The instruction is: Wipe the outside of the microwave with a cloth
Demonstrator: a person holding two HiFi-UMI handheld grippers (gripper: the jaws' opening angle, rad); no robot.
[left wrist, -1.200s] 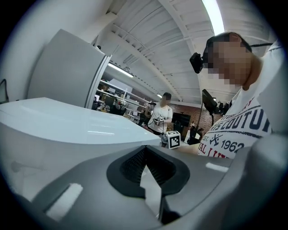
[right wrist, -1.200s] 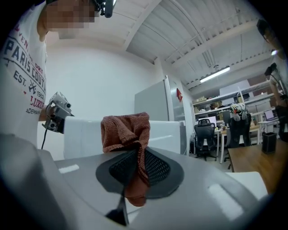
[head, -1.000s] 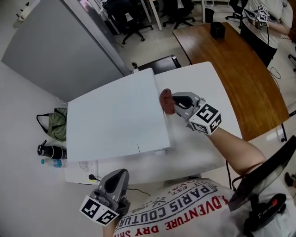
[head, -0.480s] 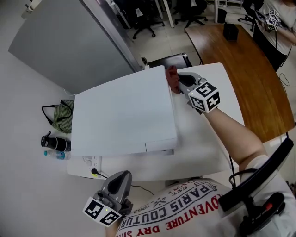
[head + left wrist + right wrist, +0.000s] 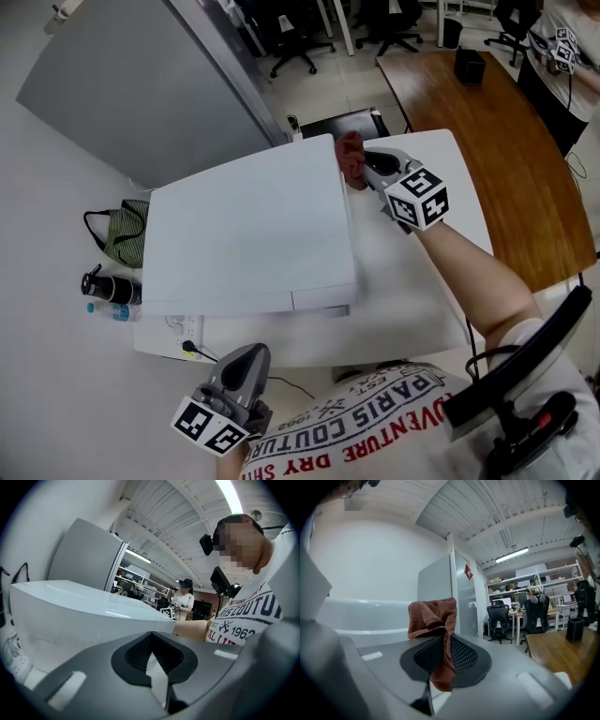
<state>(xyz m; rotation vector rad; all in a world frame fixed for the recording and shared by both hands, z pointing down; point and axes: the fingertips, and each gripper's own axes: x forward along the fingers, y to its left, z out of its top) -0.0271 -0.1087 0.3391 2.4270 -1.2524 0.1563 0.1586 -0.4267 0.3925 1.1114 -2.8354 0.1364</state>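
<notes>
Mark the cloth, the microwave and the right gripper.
cloth [image 5: 432,615], right gripper view, bunched part above the jaws.
microwave [image 5: 248,234], head view, middle of its white top panel.
right gripper [image 5: 364,167], head view, between its fingertips, where it pinches the cloth.

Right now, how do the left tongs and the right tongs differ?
The right tongs are shut on the cloth; the left tongs are shut on nothing. The right tongs hold the cloth at the microwave's far right corner; the left tongs hang by the person's shirt, apart from the microwave. Both are grey.
</notes>
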